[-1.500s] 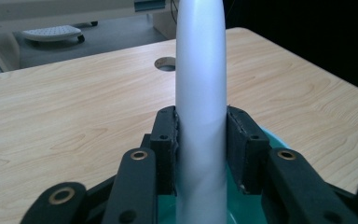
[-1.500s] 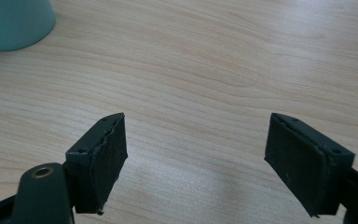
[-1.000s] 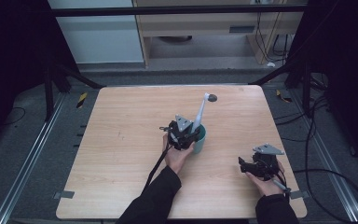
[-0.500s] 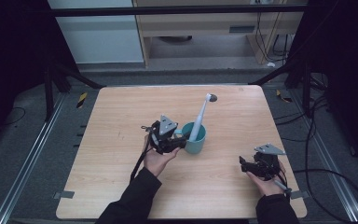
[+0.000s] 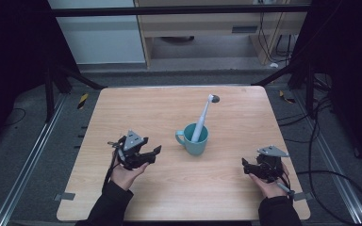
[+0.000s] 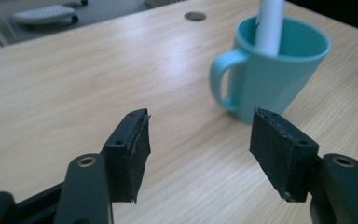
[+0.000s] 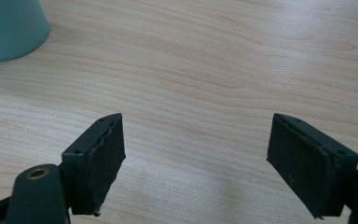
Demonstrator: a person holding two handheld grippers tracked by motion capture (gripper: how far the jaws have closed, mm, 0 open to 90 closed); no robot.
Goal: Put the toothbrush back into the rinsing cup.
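A teal mug (image 5: pixel 193 140) stands upright near the middle of the wooden table (image 5: pixel 141 108), handle to the left. A white electric toothbrush (image 5: pixel 201 120) leans in it, head up and to the right. In the left gripper view the mug (image 6: pixel 270 74) is just ahead and right of the jaws, the toothbrush's (image 6: pixel 270 25) shaft rising from it. My left gripper (image 5: pixel 154 153) is open and empty, left of the mug and apart from it. My right gripper (image 5: pixel 245 165) is open and empty near the table's front right; the mug's base (image 7: pixel 9 25) shows far left in its view.
A round cable hole (image 5: pixel 215 99) is set in the table behind the mug. A metal frame and cables (image 5: pixel 330 141) surround the table on the floor. Bare wood lies between the two grippers.
My left gripper has drawn back from the mug to the left and toward the front, leaving the toothbrush leaning in it. The right gripper has stayed in place.
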